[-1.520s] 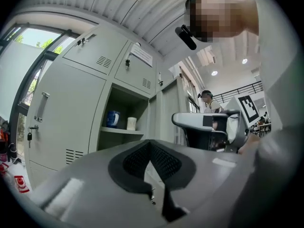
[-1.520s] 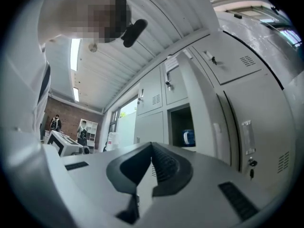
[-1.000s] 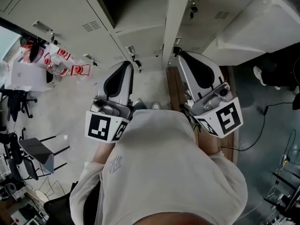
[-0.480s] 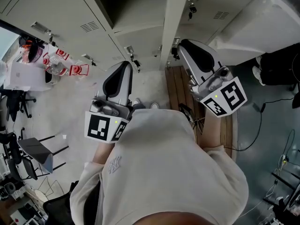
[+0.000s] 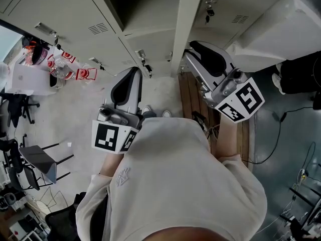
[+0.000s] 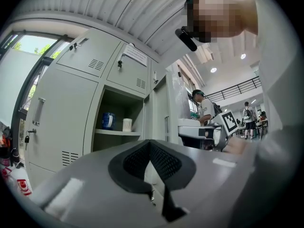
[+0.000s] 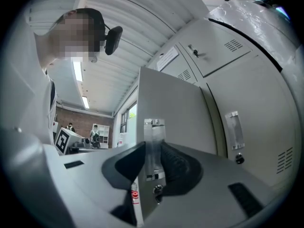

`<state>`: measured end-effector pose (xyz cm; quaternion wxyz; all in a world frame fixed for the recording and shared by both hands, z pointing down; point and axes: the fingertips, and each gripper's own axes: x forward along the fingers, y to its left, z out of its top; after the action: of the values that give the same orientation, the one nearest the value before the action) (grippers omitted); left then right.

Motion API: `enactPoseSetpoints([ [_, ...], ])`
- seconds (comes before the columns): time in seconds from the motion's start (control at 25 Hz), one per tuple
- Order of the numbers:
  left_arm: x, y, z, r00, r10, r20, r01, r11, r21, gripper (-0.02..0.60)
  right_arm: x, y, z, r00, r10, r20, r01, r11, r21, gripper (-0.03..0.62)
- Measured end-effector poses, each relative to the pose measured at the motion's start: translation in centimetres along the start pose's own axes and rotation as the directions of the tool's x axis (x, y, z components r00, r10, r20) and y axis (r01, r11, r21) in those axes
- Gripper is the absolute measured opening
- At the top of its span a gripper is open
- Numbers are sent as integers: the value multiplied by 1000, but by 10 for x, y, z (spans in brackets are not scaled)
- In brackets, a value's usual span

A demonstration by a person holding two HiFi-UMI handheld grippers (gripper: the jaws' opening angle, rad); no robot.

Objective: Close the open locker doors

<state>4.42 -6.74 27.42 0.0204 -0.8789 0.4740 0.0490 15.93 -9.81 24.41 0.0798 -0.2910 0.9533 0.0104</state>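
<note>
The lockers and the open door were pale grey, the lockers marked with slotted vents. Inside the open locker stood a blue cup and a white cup. At the lockers' foot lay brown planks and red-and-white tags. The left gripper and right gripper were grey with black ribbed pads. Their cubes bore black square markers on white. The shirt was off-white.

Person in an off-white top, one grey handheld gripper per hand.
The top is short-sleeved and carries a small stitched logo on the chest. The left gripper and the right gripper match: light grey moulded shells, black ribbed jaw pads, and a white cube with black square markers at the rear of each.
</note>
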Motion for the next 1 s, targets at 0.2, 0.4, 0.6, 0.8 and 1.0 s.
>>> enactPoseSetpoints([
  [0.2,0,8,-2,1000,10,-6,-10,1000,-8,2,16,7,-2,999,46,-5,-46,999,10,68],
  [0.4,-3,23,-3,1000,21,-7,-21,1000,-12,2,40,15,-8,996,88,-18,-88,996,13,68],
  [0.6,-9,48,-2,999,34,-8,-34,999,-17,2,71,24,-13,995,94,-39,-95,996,-4,67],
  [0.8,-16,77,5,999,35,-2,-35,999,-12,2,105,32,-21,993,78,-86,-82,995,-48,69],
  [1.0,-24,105,11,999,35,-2,-35,999,-14,2,130,30,-24,995,22,-100,-27,998,-58,68],
])
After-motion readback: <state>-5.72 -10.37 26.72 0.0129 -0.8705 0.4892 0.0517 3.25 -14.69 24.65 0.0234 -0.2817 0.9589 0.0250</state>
